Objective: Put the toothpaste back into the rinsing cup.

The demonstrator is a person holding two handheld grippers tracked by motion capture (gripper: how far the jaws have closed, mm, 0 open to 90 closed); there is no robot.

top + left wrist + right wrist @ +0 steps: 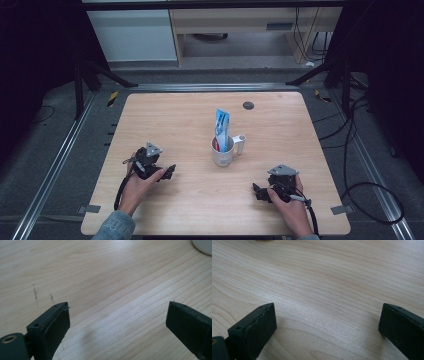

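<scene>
Mug (223, 154), likely rigid and breakable, is best gripped by its 2 o'clock handle. Toothpaste (221, 127) is held upright inside. Left gripper (171, 170) and right gripper (256, 190) are spread wide, empty.

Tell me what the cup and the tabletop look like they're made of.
The cup looks like white glazed ceramic or plastic: smooth and evenly white; hard to tell which. The tabletop looks like pale wood or wood-grain laminate with a matte finish, its grain lines running across it.
</scene>
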